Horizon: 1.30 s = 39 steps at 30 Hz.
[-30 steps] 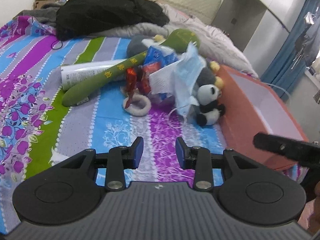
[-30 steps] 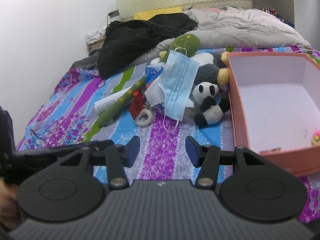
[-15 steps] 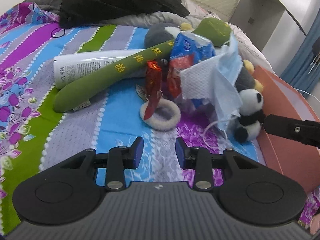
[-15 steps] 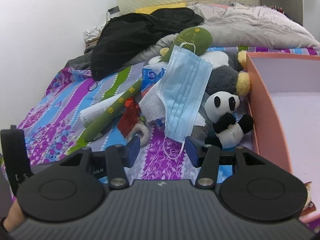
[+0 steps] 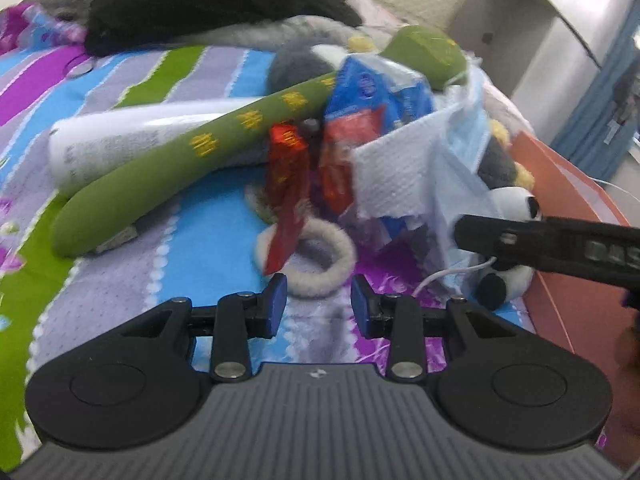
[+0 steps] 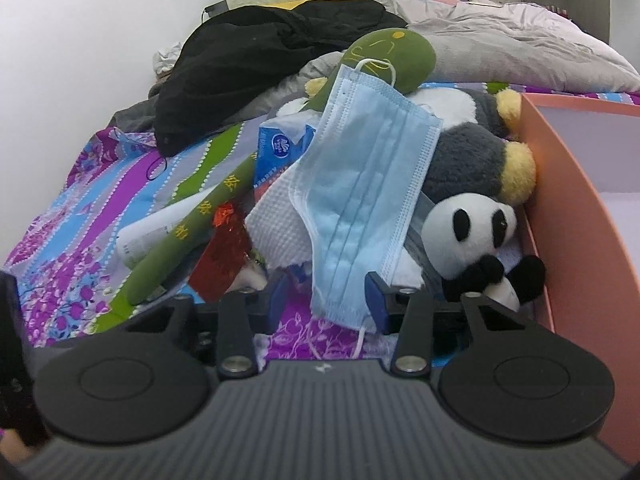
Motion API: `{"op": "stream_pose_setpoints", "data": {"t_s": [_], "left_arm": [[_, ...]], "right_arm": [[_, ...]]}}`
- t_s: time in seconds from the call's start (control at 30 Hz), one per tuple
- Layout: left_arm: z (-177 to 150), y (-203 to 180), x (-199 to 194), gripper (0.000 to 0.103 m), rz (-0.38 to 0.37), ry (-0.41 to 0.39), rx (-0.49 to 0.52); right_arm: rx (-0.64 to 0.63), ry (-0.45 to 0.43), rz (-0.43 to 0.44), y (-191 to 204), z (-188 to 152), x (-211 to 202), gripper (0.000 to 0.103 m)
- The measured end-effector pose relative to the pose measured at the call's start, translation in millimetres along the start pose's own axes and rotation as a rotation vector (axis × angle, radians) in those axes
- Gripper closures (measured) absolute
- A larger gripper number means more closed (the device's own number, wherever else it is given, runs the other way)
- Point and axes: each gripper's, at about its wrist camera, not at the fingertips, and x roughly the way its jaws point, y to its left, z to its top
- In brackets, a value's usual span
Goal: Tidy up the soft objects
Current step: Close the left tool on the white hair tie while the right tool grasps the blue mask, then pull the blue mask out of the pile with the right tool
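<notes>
A pile lies on the striped bedspread: a long green plush, a white fluffy hair ring, a blue face mask, a small panda plush, a grey plush with yellow ears, white paper towel and red wrappers. My left gripper is open, just short of the hair ring. My right gripper is open, with the mask's lower edge hanging between its fingers. It shows in the left wrist view beside the panda.
An open orange box stands right of the pile, against the panda. A white tube lies under the green plush. A blue tissue pack, black clothing and a grey duvet lie behind.
Both grippers have moved forward toward the pile. The left now reaches the hair ring, the right now has the mask's lower edge between its open fingers.
</notes>
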Motion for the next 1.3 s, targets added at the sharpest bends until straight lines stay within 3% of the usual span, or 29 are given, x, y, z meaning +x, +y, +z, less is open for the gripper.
{"op": "stream_pose_setpoints", "data": {"t_s": [0.3,0.4,0.53,0.97,1.3], "left_arm": [[8,-7,22,0.063,-0.019,0.005,0.046],[9,-7,31,0.064,-0.035,0.018,0.053],[11,-7,39,0.090,-0.027,0.041,0.061],[4,-11,-7,0.094,-0.045,0.026,0.008],[-21,-26,-62,0.094,-0.065,0.059,-0.014]], "right_arm": [[-0.009,0.029,-0.016,-3,0,21,0.075],[-0.003,0.044,-0.011,-4,0,28,0.085],[-0.020,0.036,-0.017,0,0,29,0.094],[-0.069,0.003,-0.056,9,-11,-24,0.097],[-0.059,0.020,-0.084,18,-47,-75,0.097]]}}
